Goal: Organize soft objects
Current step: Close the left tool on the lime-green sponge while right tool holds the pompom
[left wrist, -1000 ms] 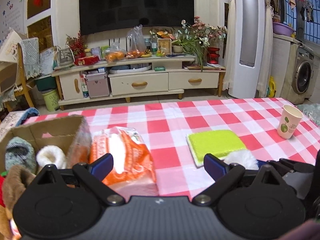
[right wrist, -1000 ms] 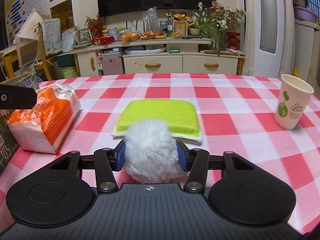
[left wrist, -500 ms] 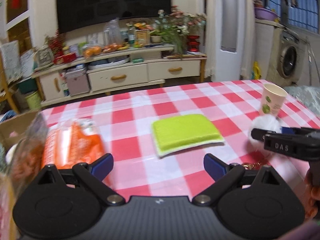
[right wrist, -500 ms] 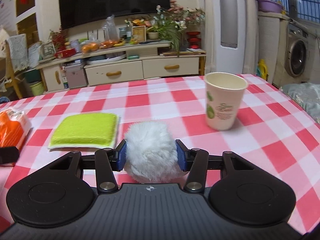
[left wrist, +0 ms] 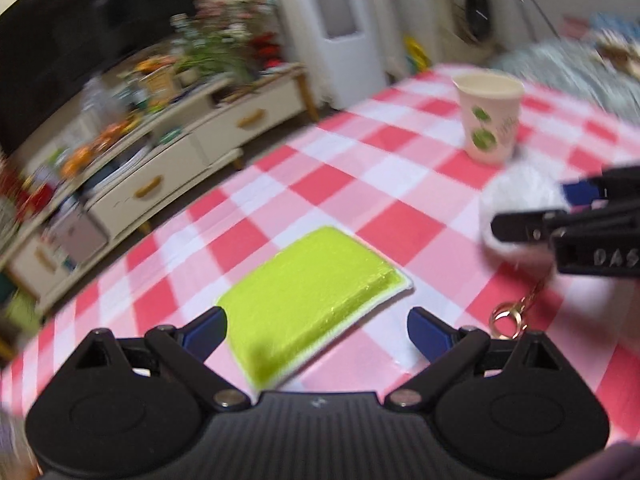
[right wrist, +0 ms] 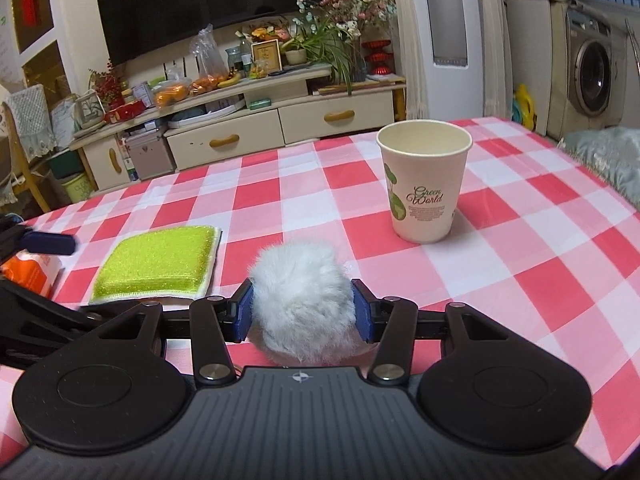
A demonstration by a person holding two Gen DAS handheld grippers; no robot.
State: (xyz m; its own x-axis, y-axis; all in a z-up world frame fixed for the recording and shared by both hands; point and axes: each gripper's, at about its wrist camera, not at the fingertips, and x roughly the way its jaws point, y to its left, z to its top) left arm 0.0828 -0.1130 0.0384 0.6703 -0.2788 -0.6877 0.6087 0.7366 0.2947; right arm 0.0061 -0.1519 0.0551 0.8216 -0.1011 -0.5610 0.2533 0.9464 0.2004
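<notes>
Sponge [right wrist: 154, 262], green, lies flat on the checked tablecloth [right wrist: 520, 248] at left of the right wrist frame; lower centre, the right gripper [right wrist: 302, 310] is clamped on a white pompom [right wrist: 302, 300]; the paper cup [right wrist: 424, 180] stands upper right. Left gripper [left wrist: 316, 330] gapes over the sponge, gripping nothing

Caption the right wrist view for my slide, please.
Right gripper holds a white fluffy pom-pom between green sponge and paper cup.

Black right gripper [right wrist: 302, 308], blue pads [right wrist: 243, 310], silver screws, compass mark.
</notes>
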